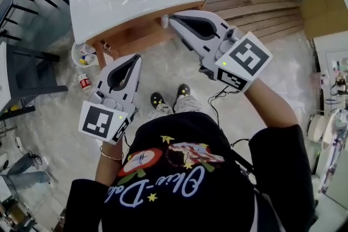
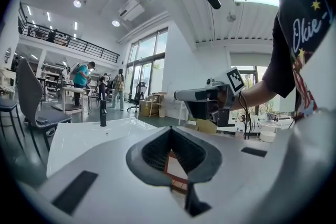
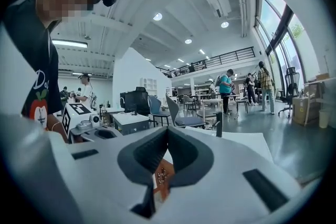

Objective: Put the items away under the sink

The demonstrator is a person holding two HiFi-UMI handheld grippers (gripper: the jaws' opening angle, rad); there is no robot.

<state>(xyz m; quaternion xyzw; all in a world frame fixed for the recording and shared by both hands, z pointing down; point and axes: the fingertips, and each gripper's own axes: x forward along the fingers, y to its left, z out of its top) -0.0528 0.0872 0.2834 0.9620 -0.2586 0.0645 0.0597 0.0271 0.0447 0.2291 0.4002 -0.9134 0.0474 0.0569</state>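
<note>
A white sink on a wooden stand is at the top of the head view. On the floor left of the stand sit a small white basket of items and a red-and-white can. My left gripper hangs in front of the stand, shut and empty. My right gripper is raised by the sink's front edge, also shut with nothing in it. In the left gripper view the jaws meet over the sink top, with the right gripper beyond. The right gripper view shows its closed jaws.
Black chairs stand at the left. A wooden deck and cardboard boxes lie at the right. My feet stand on the pale floor before the stand. A black tap rises from the sink's back.
</note>
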